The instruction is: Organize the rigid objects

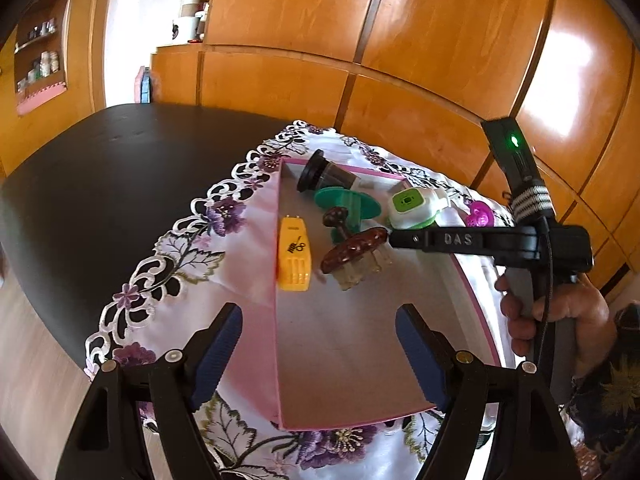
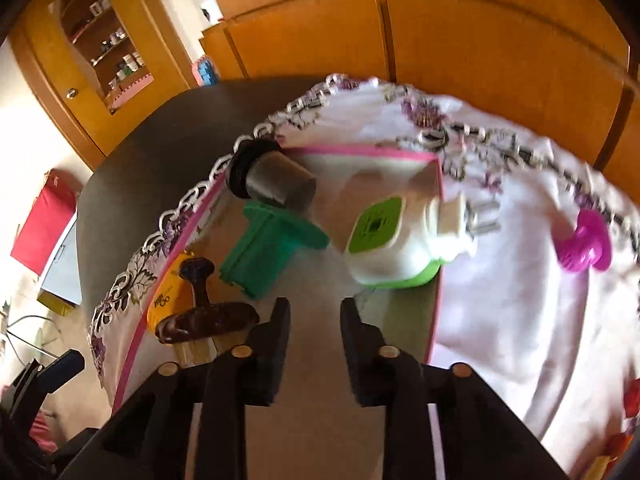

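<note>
The left tongs [image 1: 318, 354] are seen released, jaws wide apart w/ nothing between them, poised over the near end of a shallow pink-rimmed tray [image 1: 276, 344]. The tray is laid on a white tablecloth w/ purple flower embroidery [image 1: 188, 256], spread over a dark table [image 1: 100, 168].

Just beyond the left tongs, a yellow plastic piece [image 1: 294, 256] is seen lying at the tray's left edge, and right of it a brown hair claw clip [image 1: 354, 254], its brown top also seen at the lower left in the right wrist view [image 2: 208, 320].

The right tongs [image 2: 315, 344] are seen unclenched, a narrow gap btw. the pads, nothing gripped; they come in from the right in the left wrist view [image 1: 394, 238], w/ the tip right beside the clip. The holding hand [image 1: 556, 312] is seen at the right edge.

Farther on, a green plastic part [image 2: 268, 256] is lying in the tray. Right of it, a white-and-green plug-in device [image 2: 394, 240] is resting over the tray's right rim, prongs pointing out over the cloth. At the far corner a dark cup-shaped piece w/ black rim [image 2: 272, 184] is lying on its side.

Outside the tray, far right of the right tongs, a magenta plastic item [image 2: 584, 248] is lying on the cloth.

Behind the table, wooden cabinet panels [image 1: 400, 40] are seen.
</note>
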Demonstrator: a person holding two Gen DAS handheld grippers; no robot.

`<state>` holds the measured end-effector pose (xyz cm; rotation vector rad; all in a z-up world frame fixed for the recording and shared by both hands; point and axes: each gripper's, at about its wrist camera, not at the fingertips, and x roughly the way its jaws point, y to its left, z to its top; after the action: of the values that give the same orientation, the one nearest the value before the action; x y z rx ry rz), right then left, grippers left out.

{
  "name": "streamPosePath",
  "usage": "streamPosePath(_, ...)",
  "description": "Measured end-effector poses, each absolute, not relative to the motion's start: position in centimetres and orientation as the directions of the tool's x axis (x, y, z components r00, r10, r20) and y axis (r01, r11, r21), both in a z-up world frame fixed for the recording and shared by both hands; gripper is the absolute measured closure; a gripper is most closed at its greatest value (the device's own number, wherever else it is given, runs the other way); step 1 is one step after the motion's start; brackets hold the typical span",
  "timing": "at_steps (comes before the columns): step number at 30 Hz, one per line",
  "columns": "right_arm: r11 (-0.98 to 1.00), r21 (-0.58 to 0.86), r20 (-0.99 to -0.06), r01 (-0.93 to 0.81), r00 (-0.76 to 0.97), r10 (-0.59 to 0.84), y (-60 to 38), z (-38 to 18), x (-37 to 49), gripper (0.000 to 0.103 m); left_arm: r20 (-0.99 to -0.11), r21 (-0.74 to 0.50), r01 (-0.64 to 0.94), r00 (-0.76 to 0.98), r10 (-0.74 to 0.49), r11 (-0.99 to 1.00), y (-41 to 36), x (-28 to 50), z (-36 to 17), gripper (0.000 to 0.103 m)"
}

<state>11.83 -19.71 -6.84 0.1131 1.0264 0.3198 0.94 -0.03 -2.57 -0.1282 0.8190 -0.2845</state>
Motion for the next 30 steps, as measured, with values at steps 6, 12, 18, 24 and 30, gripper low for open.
streamPosePath(6, 0.942, 0.24, -0.819, -0.236, 0.472, 0.327, -19.8, -6.5, 10.3, 0.062, -0.711, -0.219, 0.184, 0.642, -0.286, 0.958, 0.2, 1.2, -3.1, 0.022)
streamPosePath(12, 0.935, 0.245, -0.795, -0.256, 0.499, 0.345, -20.2, -5.0, 8.9, 0.059, -0.702, -0.217, 0.186, 0.652, -0.286, 0.958, 0.2, 0.9, -2.8, 0.021)
streamPosePath(18, 0.976, 0.201, -0.746, -0.085, 0.633, 0.209, -25.7, -3.2, 8.2, 0.059, -0.694, -0.221, 0.194, 0.658, -0.294, 0.956, 0.0, 0.7, -2.6, 0.021)
streamPosePath(24, 0.999, 0.023, -0.781, 0.044, 0.624, -0.009, -31.6, -3.5, 11.0, 0.047, -0.671, -0.239, 0.227, 0.664, -0.329, 0.944, -0.7, 1.0, -1.9, 0.02)
streamPosePath(30, 0.995, -0.007, -0.809, 0.102, 0.585, -0.066, -35.8, -4.8, 16.0, 0.046, -0.685, -0.246, 0.252, 0.638, -0.352, 0.936, -1.7, 1.8, -2.0, 0.02)
